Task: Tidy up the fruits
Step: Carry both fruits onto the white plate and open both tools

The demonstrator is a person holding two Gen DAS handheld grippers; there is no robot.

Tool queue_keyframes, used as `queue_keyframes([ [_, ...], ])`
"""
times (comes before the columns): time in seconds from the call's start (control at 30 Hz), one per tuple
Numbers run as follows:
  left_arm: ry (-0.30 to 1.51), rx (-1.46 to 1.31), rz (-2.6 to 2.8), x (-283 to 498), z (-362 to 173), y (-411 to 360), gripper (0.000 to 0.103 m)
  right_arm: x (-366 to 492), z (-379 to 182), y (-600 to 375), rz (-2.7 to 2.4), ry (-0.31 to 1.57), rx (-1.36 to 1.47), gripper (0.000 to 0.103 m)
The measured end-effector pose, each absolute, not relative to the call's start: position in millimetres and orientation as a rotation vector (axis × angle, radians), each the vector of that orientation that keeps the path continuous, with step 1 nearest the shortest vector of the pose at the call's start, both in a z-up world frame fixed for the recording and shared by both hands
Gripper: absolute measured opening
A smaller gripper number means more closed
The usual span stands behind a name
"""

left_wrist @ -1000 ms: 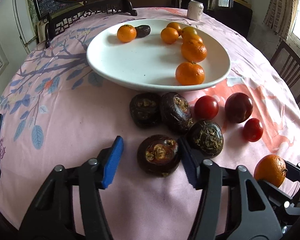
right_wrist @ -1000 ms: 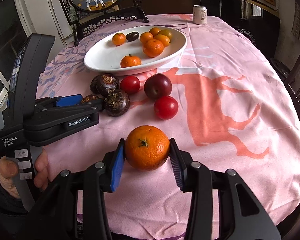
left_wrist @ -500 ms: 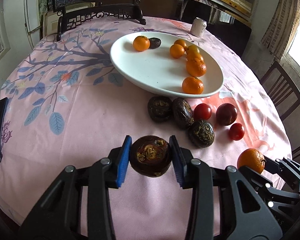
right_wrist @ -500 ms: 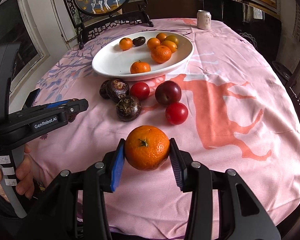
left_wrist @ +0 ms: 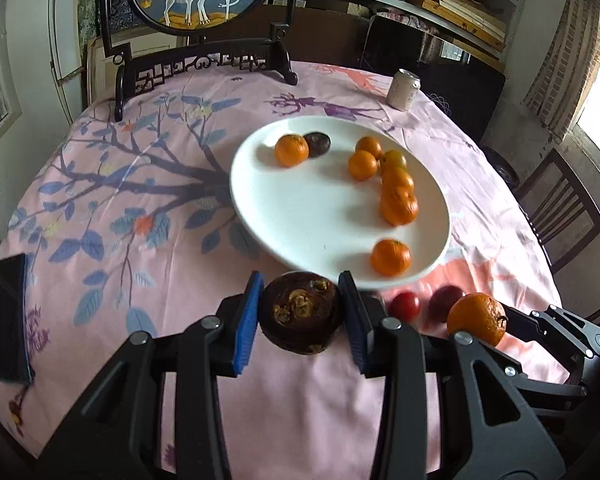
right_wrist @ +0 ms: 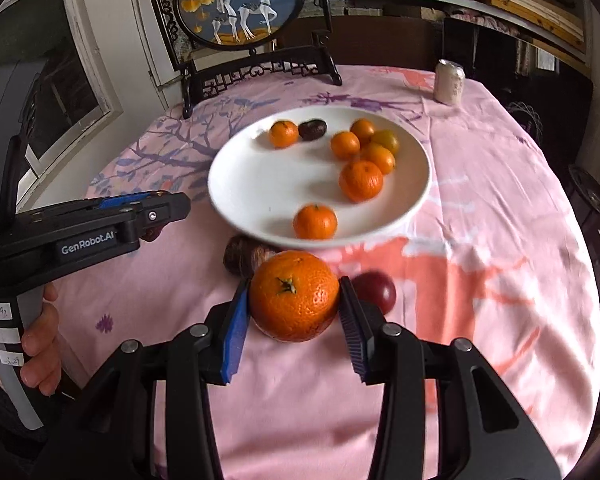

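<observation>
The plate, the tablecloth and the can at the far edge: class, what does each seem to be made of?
Plate: probably glazed ceramic; white, smooth, slightly glossy, with a thick rounded rim.
Tablecloth: printed woven fabric; pink, matte, softly creased.
Can: likely thin metal, given its drink-can shape with a narrowed top; too blurred to be sure.

Pink-clothed table (left_wrist: 148,264) bears white plate (left_wrist: 300,240), can (left_wrist: 403,90), phone (left_wrist: 10,316).

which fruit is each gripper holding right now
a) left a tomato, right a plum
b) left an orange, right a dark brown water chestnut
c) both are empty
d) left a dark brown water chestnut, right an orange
d: the left gripper has its blue-padded jaws clamped on the dark brown water chestnut, and the right gripper has its jaws clamped on the orange, both short of the white plate.
</observation>
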State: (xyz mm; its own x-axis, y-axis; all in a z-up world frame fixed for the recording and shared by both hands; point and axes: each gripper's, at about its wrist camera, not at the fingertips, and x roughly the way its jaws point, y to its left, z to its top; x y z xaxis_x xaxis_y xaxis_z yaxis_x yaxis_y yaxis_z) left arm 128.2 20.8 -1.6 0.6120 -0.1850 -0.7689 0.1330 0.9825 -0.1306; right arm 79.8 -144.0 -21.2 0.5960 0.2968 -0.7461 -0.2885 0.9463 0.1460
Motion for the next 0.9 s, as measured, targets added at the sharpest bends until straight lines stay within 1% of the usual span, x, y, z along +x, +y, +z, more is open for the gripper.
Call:
queue_keyframes([
  [0.13,0.933,-0.070,-0.145,203,9,19,0.039,149,-6,-130,0.394,0.878,-0.011,0.043],
  [0.27,0.984,-0.081,-0.087,258,-7,20,0.039,210,-17,-113,0.381,0.908,-0.063,0.043],
  [0.4,1.029,-0.108,-0.086,284,-25,20,0.039,248,-42,-108,0.389,0.991,-0.053,0.043],
  [0.6,1.041,-0.081,-0.082,298,-35,15,0.040,264,-56,-102,0.382,1.015,-0.075,0.045],
  [0.63,1.042,-0.081,-0.078,300,-36,15,0.040,263,-56,-101,0.378,1.009,-0.087,0.051],
  [0.67,1.037,-0.084,-0.079,301,-35,15,0.043,262,-54,-99,0.371,0.993,-0.101,0.057],
  [0.7,1.030,-0.085,-0.081,301,-32,16,0.062,259,-50,-100,0.354,0.970,-0.117,0.062],
  [0.73,1.013,-0.088,-0.080,298,-27,17,0.080,255,-45,-100,0.341,0.951,-0.135,0.062],
  [0.77,0.985,-0.092,-0.080,294,-21,18,0.082,249,-39,-102,0.333,0.937,-0.153,0.062],
  [0.87,0.934,-0.086,-0.102,272,1,21,0.083,227,-17,-114,0.300,0.893,-0.171,0.062],
  [0.9,0.922,-0.095,-0.114,261,8,22,0.085,216,-10,-120,0.286,0.883,-0.173,0.062],
])
